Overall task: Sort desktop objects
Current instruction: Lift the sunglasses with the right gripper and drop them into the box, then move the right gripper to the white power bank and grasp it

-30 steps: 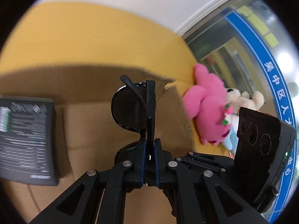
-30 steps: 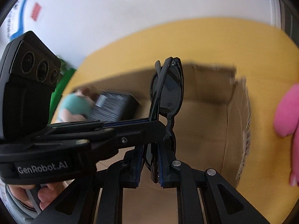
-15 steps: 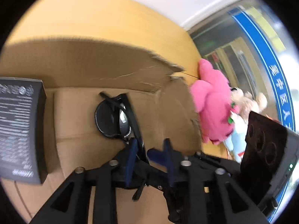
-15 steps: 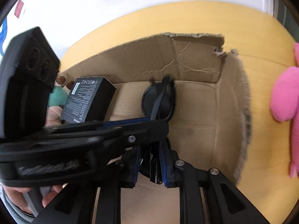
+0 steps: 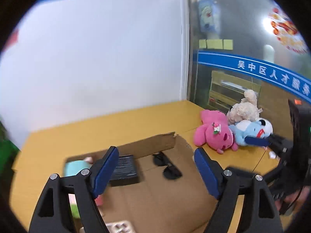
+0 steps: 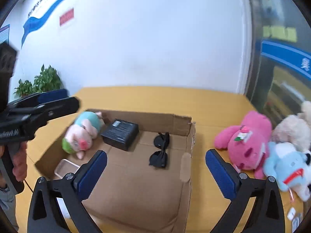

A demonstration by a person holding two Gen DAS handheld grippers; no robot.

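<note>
Hovering grippers: the left gripper (image 5: 156,170) and the right gripper (image 6: 156,172) each fill the bottom of their own view, both above the cardboard box (image 6: 186,136), jaws spread wide and holding nothing.
Left gripper in the other view: its black body reaches in from the left edge of the right wrist view, level with the box's far left corner.
Box floor, lower left: a small pinkish tray (image 6: 66,168) lies flat near the left wall, just past the right gripper's left finger.
Box floor, centre: the sunglasses (image 6: 160,149) lie folded, lenses dark, right of centre and touching neither wall; in the left wrist view they sit between the two blue pads (image 5: 167,164).
Box floor, further back: a black carton (image 6: 121,133) rests left of the sunglasses, apart from them.
Box, far left corner: a pig plush (image 6: 83,134) in pink, teal and green lies beside the carton.
Table: yellow table (image 6: 136,97) under and around the box.
Right of the box: a pink plush (image 6: 246,145), a blue plush (image 6: 285,163) and a cream plush (image 6: 293,128) are piled together on the table, outside the box.
Upper left background: a green plant (image 6: 38,81) stands against the white wall (image 6: 155,38).
</note>
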